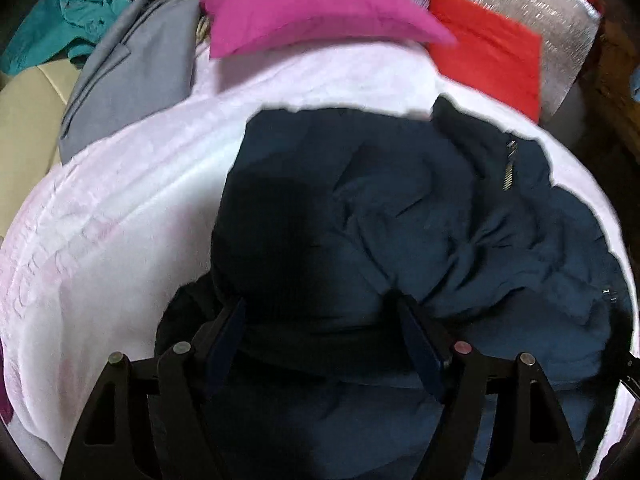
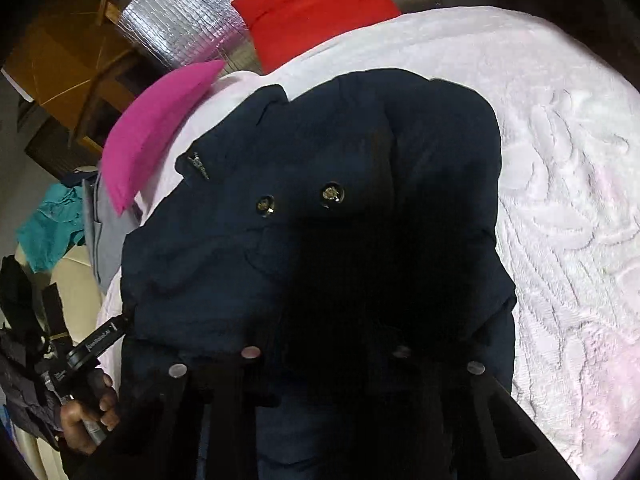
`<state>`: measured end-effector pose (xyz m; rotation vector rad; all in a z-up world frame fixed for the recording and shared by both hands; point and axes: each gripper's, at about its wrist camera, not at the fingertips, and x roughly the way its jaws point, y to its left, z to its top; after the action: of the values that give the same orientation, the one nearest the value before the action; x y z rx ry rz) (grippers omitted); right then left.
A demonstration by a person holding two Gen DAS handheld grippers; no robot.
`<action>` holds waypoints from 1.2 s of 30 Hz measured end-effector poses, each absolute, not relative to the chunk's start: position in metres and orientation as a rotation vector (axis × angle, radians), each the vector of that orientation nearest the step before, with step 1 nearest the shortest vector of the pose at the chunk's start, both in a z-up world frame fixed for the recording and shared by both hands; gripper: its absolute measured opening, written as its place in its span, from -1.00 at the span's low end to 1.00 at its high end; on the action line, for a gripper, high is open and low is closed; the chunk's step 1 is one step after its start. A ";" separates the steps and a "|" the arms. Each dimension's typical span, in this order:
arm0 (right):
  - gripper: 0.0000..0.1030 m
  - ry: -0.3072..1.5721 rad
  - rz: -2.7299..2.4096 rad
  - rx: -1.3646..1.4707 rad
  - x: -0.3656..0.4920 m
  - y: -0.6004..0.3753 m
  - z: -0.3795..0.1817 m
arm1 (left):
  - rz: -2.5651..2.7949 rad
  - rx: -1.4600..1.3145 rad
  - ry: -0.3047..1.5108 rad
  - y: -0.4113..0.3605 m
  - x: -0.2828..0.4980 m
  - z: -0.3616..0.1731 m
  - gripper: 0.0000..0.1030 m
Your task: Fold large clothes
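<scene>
A large navy padded jacket (image 1: 400, 216) lies crumpled on a white textured bedspread (image 1: 120, 240). My left gripper (image 1: 320, 312) is open, its blue-padded fingers (image 1: 224, 340) pressed into a dark bulge of the jacket that fills the gap between them. In the right wrist view the jacket (image 2: 224, 248) shows two brass buttons (image 2: 332, 194) and a collar. My right gripper (image 2: 324, 344) is low over the jacket in deep shadow; its fingers are hidden in the dark, so I cannot tell how they stand. The left hand-held gripper (image 2: 92, 348) shows at the jacket's left edge.
A magenta pillow (image 1: 304, 8) and a red pillow (image 1: 492, 48) lie at the bed's far end by a silver foil panel (image 1: 552, 12). A grey garment (image 1: 128, 76) and teal cloth (image 1: 60, 28) lie left. A wooden chair (image 2: 80, 64) stands beyond the bed.
</scene>
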<state>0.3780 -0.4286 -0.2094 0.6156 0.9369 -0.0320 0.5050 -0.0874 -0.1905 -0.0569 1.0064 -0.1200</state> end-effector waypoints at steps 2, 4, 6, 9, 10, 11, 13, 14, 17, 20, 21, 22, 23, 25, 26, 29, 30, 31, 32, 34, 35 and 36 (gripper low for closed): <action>-0.35 0.890 -0.009 0.633 0.374 -0.429 -0.201 | -0.145 -0.086 0.977 -0.087 0.501 -0.180 0.50; -0.35 0.830 0.030 0.640 0.363 -0.427 -0.192 | -0.194 -0.114 0.924 -0.091 0.495 -0.168 0.50; -0.35 0.802 0.065 0.618 0.366 -0.417 -0.186 | -0.202 -0.089 0.902 -0.097 0.494 -0.165 0.50; -0.35 0.849 0.090 0.618 0.386 -0.399 -0.194 | -0.188 -0.054 0.974 -0.106 0.500 -0.184 0.50; -0.36 0.892 0.086 0.617 0.392 -0.395 -0.203 | -0.175 -0.039 1.002 -0.109 0.503 -0.193 0.50; -0.39 0.923 0.072 0.612 0.396 -0.393 -0.211 | -0.165 -0.023 1.014 -0.110 0.508 -0.198 0.50; -0.43 0.941 0.057 0.614 0.402 -0.391 -0.220 | -0.149 0.024 1.012 -0.117 0.507 -0.199 0.50; -0.43 0.940 0.057 0.615 0.402 -0.391 -0.218 | -0.149 0.026 1.010 -0.117 0.505 -0.197 0.50; -0.35 0.894 0.087 0.655 0.397 -0.391 -0.206 | -0.169 -0.017 0.987 -0.112 0.500 -0.186 0.49; -0.35 0.826 0.141 0.633 0.392 -0.383 -0.191 | -0.217 -0.007 0.942 -0.120 0.493 -0.177 0.49; -0.35 0.822 0.152 0.627 0.394 -0.380 -0.190 | -0.229 0.012 0.943 -0.125 0.492 -0.179 0.49; -0.35 0.831 0.160 0.629 0.396 -0.377 -0.191 | -0.226 0.048 0.955 -0.131 0.492 -0.185 0.49; -0.35 0.852 0.163 0.637 0.400 -0.375 -0.196 | -0.219 0.071 0.963 -0.135 0.492 -0.190 0.50; -0.36 0.909 0.148 0.649 0.410 -0.370 -0.212 | -0.204 0.134 0.978 -0.142 0.495 -0.201 0.52; -0.38 0.933 0.138 0.647 0.413 -0.368 -0.220 | -0.198 0.148 0.977 -0.143 0.496 -0.202 0.52; -0.38 0.939 0.137 0.632 0.415 -0.365 -0.218 | -0.199 0.112 0.984 -0.140 0.497 -0.196 0.51; -0.38 0.935 0.140 0.633 0.412 -0.366 -0.215 | -0.203 0.090 0.986 -0.137 0.496 -0.194 0.51; -0.38 0.926 0.141 0.639 0.410 -0.367 -0.212 | -0.207 0.066 0.984 -0.133 0.495 -0.188 0.51; -0.39 0.914 0.143 0.646 0.407 -0.371 -0.207 | -0.209 0.054 0.973 -0.133 0.492 -0.187 0.51; -0.39 0.877 0.129 0.649 0.394 -0.380 -0.197 | -0.211 0.052 0.908 -0.130 0.487 -0.175 0.51; -0.39 0.856 0.113 0.646 0.389 -0.385 -0.192 | -0.197 0.073 0.894 -0.130 0.488 -0.175 0.51; -0.39 0.848 0.099 0.646 0.387 -0.390 -0.191 | -0.162 0.108 0.894 -0.130 0.488 -0.176 0.51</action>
<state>0.3866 -0.3899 -0.1911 0.6459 0.8480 0.0987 0.4883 -0.1300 -0.1764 0.1083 0.8936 -0.1621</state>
